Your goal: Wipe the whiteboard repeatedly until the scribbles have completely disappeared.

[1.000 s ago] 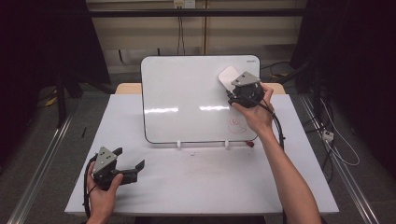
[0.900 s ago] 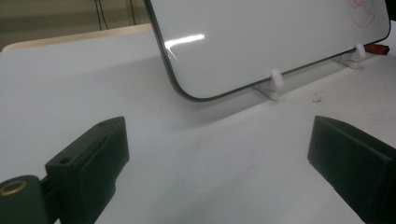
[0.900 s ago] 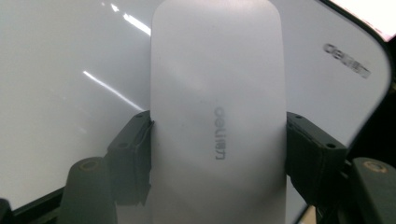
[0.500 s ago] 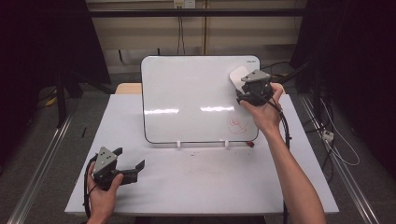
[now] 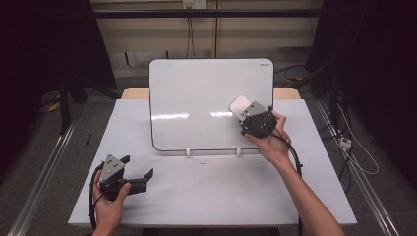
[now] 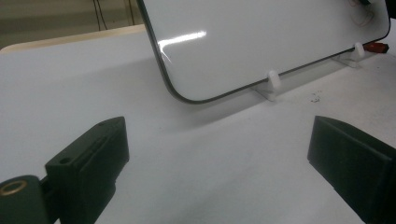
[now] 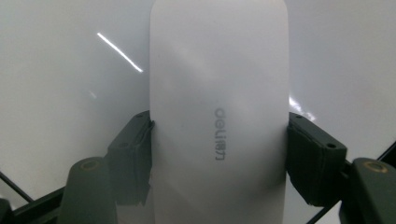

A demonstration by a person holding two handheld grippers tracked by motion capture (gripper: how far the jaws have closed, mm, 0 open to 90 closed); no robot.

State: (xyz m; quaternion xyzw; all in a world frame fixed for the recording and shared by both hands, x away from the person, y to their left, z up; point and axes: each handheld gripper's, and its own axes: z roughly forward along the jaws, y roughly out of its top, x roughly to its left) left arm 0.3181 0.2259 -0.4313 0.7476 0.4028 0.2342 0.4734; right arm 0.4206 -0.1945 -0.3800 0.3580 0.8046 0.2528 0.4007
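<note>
Right gripper is clamping a white eraser across its width — jaws pressing on both long sides, seen plainly in the right gripper view, where the eraser is standing lengthwise between them with its printed back toward the camera. That grip is leaving the wiping face free to lie flat on the whiteboard, which looks like the point of holding it by the edges.

Eraser is sitting against the board's lower right part, just above the bottom edge. Board is leaning back on two small white clips at its foot, so it is facing the person and taking a push without sliding, I judge.

Board surface is looking clean around the eraser; glare is hiding fine marks.

Left gripper is resting low on the worktop, near the front left, well apart from the board — jaws wide open, holding nothing. It seems parked out of the way. A red tip is lying by the board's far foot; cannot tell what it belongs to.
</note>
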